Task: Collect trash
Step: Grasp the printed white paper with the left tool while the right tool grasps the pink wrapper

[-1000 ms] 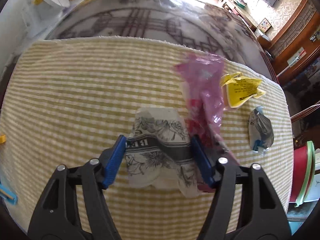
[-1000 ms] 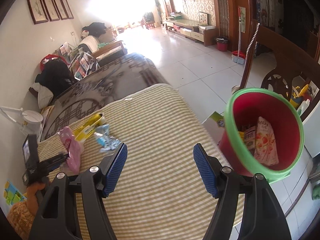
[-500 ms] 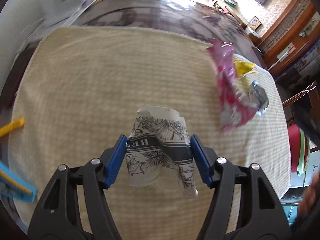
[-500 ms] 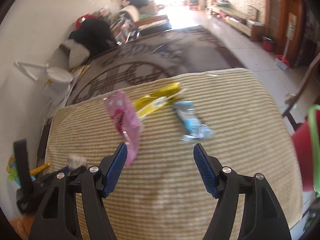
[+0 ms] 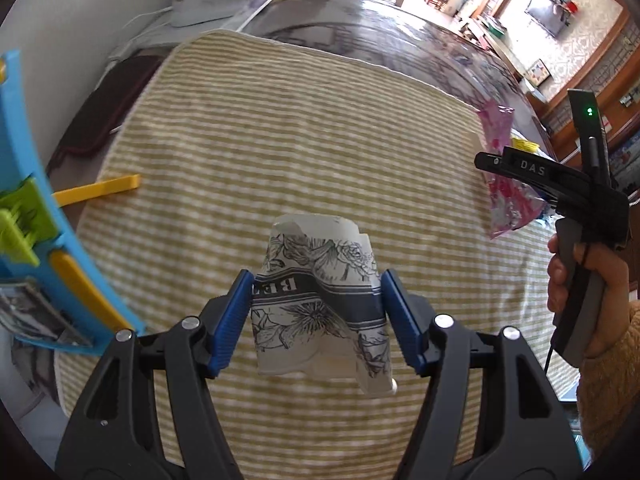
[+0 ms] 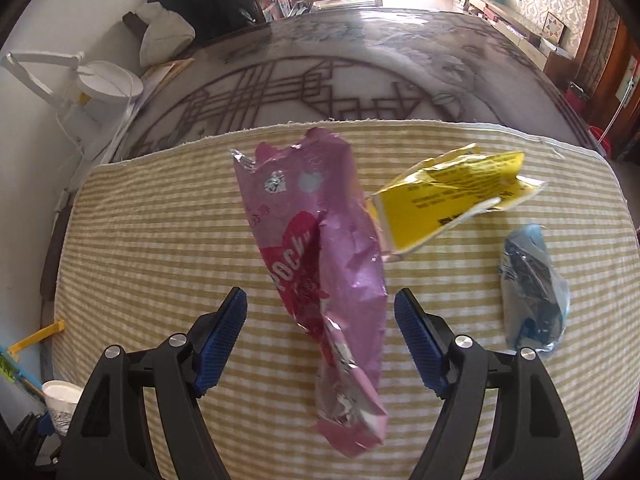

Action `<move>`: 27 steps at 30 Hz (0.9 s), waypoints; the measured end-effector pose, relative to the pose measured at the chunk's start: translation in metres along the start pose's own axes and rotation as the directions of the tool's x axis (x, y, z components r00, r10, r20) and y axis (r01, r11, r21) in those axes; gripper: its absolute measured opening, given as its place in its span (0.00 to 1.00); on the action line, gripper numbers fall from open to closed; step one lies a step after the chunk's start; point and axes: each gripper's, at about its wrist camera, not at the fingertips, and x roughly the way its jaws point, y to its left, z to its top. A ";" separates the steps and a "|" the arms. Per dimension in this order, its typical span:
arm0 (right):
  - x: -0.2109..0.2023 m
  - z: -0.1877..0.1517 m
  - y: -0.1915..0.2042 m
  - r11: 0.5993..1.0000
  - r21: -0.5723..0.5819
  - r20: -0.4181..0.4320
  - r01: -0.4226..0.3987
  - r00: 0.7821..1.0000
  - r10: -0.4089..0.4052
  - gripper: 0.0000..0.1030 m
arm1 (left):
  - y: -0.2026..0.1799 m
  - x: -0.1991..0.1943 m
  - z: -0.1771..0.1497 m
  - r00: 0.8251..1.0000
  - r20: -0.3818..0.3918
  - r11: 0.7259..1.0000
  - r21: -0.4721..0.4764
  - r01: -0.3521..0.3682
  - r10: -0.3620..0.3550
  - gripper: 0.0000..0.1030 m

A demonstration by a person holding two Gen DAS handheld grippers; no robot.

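Observation:
My left gripper [image 5: 318, 314] is shut on a crushed paper cup [image 5: 320, 304] with a dark floral print, held above the striped cloth [image 5: 280, 140]. The cup also shows at the lower left of the right wrist view [image 6: 60, 400]. My right gripper [image 6: 320, 340] is open, its jaws on either side of a pink snack wrapper [image 6: 324, 264] lying on the cloth [image 6: 160, 240]. A yellow wrapper [image 6: 448, 196] and a blue-silver wrapper [image 6: 532, 292] lie to its right. In the left wrist view the right gripper's body [image 5: 560, 184] hangs over the pink wrapper [image 5: 504, 184].
A blue plastic rack [image 5: 36, 216] with green and yellow parts stands at the left. A yellow clip [image 5: 100, 192] lies on the cloth's left edge. A white lamp [image 6: 100, 84] stands at the back left. The patterned glass tabletop [image 6: 320, 80] lies beyond the cloth.
My left gripper has lifted the cup and swung left, away from the wrappers. My right gripper has turned from the red bin to the table and come close over the pink wrapper.

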 end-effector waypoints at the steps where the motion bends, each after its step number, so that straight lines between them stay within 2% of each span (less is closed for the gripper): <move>1: 0.002 0.001 0.004 1.000 -0.006 -0.001 0.008 1.000 -0.008 0.71 | 0.004 0.000 -0.001 1.000 -0.001 1.000 -0.007 0.000 0.000 0.61; 4: 0.006 0.002 0.012 0.999 -0.019 0.007 0.038 0.999 -0.038 0.71 | 0.015 -0.002 0.000 1.000 0.002 0.999 -0.033 -0.001 0.001 0.61; 8: 0.008 -0.002 0.015 0.999 -0.029 0.000 0.043 0.999 -0.043 0.69 | 0.014 -0.001 0.003 1.000 0.002 1.000 -0.020 0.009 -0.009 0.61; 9: 0.008 -0.002 0.016 0.998 -0.035 -0.003 0.047 0.999 -0.047 0.65 | 0.012 -0.001 0.003 1.000 0.002 1.000 -0.015 0.010 -0.010 0.61; 12: 0.006 -0.007 0.020 0.996 -0.054 -0.015 0.071 0.997 -0.072 0.45 | 0.007 -0.001 0.005 1.000 0.002 1.000 0.008 0.018 -0.018 0.61; 13: 0.004 -0.009 0.019 0.997 -0.046 -0.018 0.060 0.998 -0.061 0.44 | 0.006 -0.001 0.006 1.000 0.005 1.000 0.015 0.020 -0.020 0.61; 15: -0.003 -0.015 0.017 0.999 -0.025 -0.016 0.028 0.999 -0.028 0.35 | 0.003 -0.003 0.008 1.000 0.013 0.999 0.028 0.023 -0.023 0.61; 21: -0.043 -0.030 0.019 0.999 -0.002 0.032 -0.044 0.999 0.044 0.33 | -0.004 -0.009 0.014 0.999 0.036 0.998 0.046 0.038 -0.039 0.61; 27: -0.076 -0.039 0.027 0.998 -0.023 0.078 -0.066 0.995 0.068 0.33 | -0.013 -0.009 0.016 0.998 0.043 0.997 0.066 0.049 -0.051 0.61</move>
